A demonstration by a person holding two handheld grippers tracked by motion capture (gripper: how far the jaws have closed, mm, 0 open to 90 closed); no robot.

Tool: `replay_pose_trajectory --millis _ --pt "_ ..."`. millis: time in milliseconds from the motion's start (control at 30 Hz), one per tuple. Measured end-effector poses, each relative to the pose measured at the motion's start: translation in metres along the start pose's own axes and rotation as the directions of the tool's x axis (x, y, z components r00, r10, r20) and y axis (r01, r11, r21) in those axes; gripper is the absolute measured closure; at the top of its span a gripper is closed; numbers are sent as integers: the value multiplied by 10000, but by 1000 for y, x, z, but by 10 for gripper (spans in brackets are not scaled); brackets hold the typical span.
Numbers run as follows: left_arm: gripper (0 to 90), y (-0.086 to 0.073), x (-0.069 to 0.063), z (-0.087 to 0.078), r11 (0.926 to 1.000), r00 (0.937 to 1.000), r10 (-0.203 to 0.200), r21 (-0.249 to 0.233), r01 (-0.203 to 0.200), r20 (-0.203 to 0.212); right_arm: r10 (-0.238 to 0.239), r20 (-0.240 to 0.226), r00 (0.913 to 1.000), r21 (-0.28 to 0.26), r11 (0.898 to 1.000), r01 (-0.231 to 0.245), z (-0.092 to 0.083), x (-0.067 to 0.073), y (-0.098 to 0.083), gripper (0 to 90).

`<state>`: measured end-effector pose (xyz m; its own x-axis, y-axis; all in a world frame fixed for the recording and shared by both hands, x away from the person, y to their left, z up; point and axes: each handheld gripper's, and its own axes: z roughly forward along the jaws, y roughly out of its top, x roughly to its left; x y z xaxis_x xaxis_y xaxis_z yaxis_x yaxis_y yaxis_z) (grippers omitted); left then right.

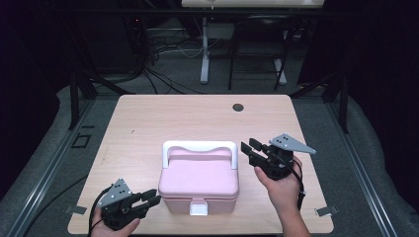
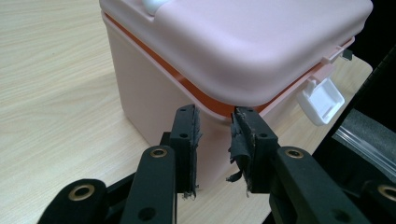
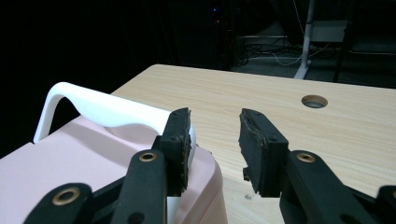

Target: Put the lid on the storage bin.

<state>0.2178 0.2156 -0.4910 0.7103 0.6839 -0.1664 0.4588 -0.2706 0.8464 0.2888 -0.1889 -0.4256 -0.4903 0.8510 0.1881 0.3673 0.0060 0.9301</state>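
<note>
We see a pink box (image 1: 198, 181) sitting near the front edge of the counter (image 1: 148, 118), its lid down, a white handle (image 1: 199, 146) arched across the back of the lid and a white latch (image 1: 198, 209) hanging at the middle of the front wall. Our left hand-held gripper (image 1: 150, 199) sits just beside the box's front left corner, jaws parted by a narrow gap with nothing between them; the left gripper view puts that corner right ahead of the pads. Our right hand-held gripper (image 1: 250, 150) hovers near the handle's right end, jaws apart and empty. We judge the box to be hard, smooth moulded plastic, stiff and probably light, so its rounded walls would slip under the worn pads. The handle or the small latch tab looks like the surer place to take hold.
</note>
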Motion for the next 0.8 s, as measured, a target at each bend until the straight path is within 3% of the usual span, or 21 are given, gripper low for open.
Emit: replay_pose_trajectory --millis 333,800 --pt "700 -5 3 0 9998 9999 -120 132 121 -82 -9 7 10000 -47 10000 9 0 0 0 630" --pt "692 -6 8 -1 9997 9996 -243 -82 242 -174 -20 9 10000 -41 10000 20 -1 0 0 630"
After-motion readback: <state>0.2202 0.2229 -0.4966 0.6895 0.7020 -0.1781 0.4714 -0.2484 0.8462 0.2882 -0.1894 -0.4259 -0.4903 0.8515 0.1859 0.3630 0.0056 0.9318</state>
